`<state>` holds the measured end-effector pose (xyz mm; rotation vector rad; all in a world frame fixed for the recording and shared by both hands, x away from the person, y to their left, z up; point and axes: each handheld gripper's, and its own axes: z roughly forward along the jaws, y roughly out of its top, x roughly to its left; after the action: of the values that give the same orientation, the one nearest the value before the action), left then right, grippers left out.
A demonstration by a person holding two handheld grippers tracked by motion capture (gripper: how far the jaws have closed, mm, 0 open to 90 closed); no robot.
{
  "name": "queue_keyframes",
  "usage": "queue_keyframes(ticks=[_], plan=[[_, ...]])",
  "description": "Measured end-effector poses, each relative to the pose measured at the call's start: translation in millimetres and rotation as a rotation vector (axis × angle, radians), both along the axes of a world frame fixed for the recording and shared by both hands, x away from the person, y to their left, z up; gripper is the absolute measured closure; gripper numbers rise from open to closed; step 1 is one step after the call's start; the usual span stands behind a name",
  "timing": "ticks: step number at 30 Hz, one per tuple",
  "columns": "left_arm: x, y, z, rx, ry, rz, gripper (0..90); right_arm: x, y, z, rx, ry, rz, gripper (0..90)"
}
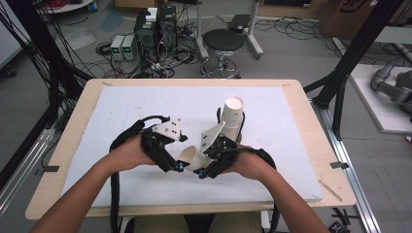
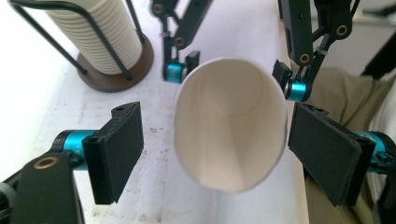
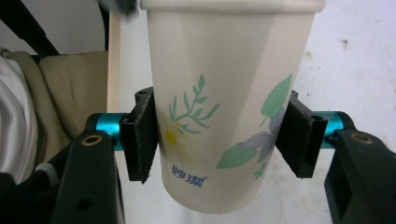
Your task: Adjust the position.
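Gripping a paper cup [image 3: 224, 112] by its sides near the front edge of the desk [image 1: 301, 145], our right claw [image 3: 224, 140] held it squeezed between both pads. We kept our left claw [image 2: 215, 144] spread wide around the cup's open mouth, its pads apart from the rim. We saw a stack of cups [image 1: 231, 114] standing behind, toward the middle of the desk.

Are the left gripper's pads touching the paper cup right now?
Apart. In the left gripper view, white table shows between each of the left gripper's pads and the paper cup; the right gripper clamps it.
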<state>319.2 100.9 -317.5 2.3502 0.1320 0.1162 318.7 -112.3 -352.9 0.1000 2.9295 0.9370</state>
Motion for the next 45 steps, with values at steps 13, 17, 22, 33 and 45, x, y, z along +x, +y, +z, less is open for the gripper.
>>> queue_keyframes(ticks=[13, 17, 22, 33, 45], plan=[[-3.7, 49.6, -24.3, -0.350, -0.001, 0.189, 18.6, -2.5, -43.2, -10.5, 0.101, 0.004, -0.095, 37.2], [-6.2, 63.3, -39.0, -0.432, -0.017, 0.242, 18.4, -7.8, -69.1, -17.3, 0.183, -0.025, -0.144, 36.5], [-10.3, 77.7, -57.2, -0.501, -0.028, 0.312, 18.3, -13.2, -94.8, -24.9, 0.269, -0.050, -0.217, 36.4], [-16.5, 99.0, -85.6, -0.591, -0.100, 0.473, 18.1, -21.1, -133.6, -39.6, 0.441, -0.115, -0.359, 35.5], [-24.5, 111.0, -97.5, -0.612, -0.120, 0.542, 18.4, -27.9, -156.1, -45.3, 0.560, -0.170, -0.450, 35.5]])
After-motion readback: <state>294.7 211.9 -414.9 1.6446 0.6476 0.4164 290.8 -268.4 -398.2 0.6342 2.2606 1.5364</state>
